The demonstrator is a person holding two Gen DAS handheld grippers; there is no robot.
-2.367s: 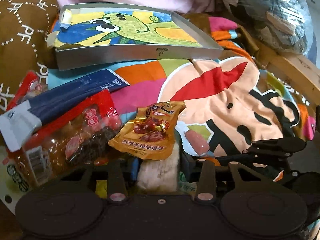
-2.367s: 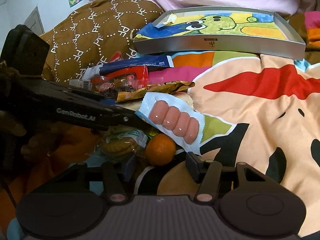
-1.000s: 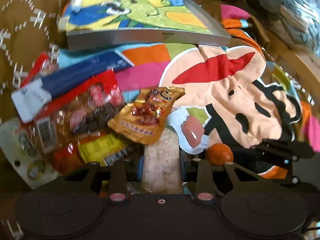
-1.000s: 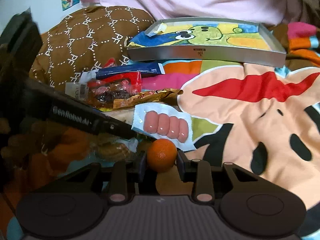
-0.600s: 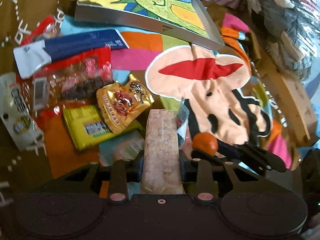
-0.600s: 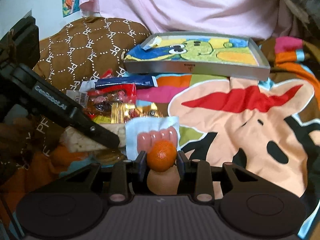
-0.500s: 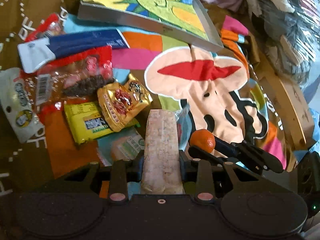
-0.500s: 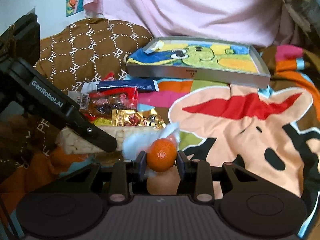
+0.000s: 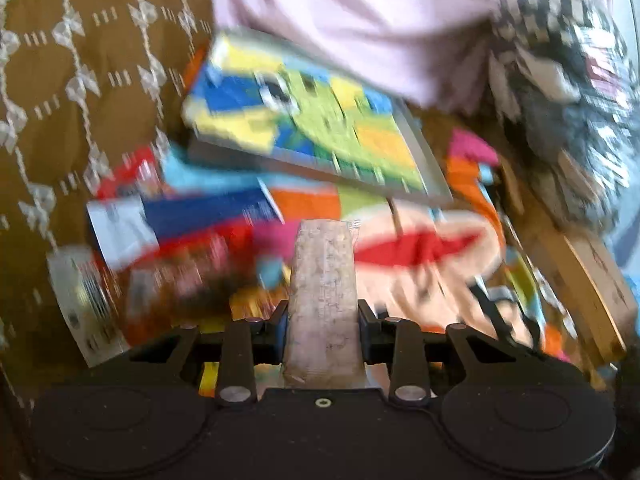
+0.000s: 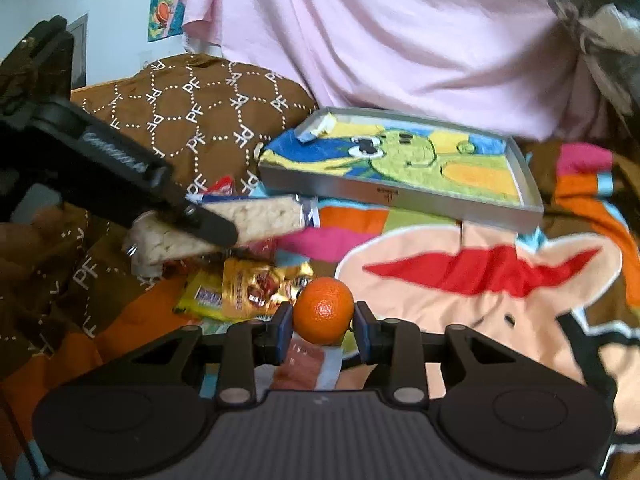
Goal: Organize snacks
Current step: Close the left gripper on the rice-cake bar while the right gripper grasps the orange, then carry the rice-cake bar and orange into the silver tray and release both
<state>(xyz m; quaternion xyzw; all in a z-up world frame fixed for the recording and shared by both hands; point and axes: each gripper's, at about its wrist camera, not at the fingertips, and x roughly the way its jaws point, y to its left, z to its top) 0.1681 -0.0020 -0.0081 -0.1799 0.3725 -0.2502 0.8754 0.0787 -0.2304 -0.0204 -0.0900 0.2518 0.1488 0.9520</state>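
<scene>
Snack packets (image 10: pixel 248 288) left of tray (image 10: pixel 400 196), on blanket (image 10: pixel 480 300)

Only lettering I can actually read is "PF", repeated in white all over the brown hexagon-patterned cushion (image 10: pixel 192 120). The print on the gold foil snack packet (image 10: pixel 260 288) is too blurry for me.

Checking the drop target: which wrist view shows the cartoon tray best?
Right wrist: the tray is sharp, whole rim and frog picture visible. Left wrist shows the tray motion-blurred, partly behind the rice bar held in the left gripper.
</scene>
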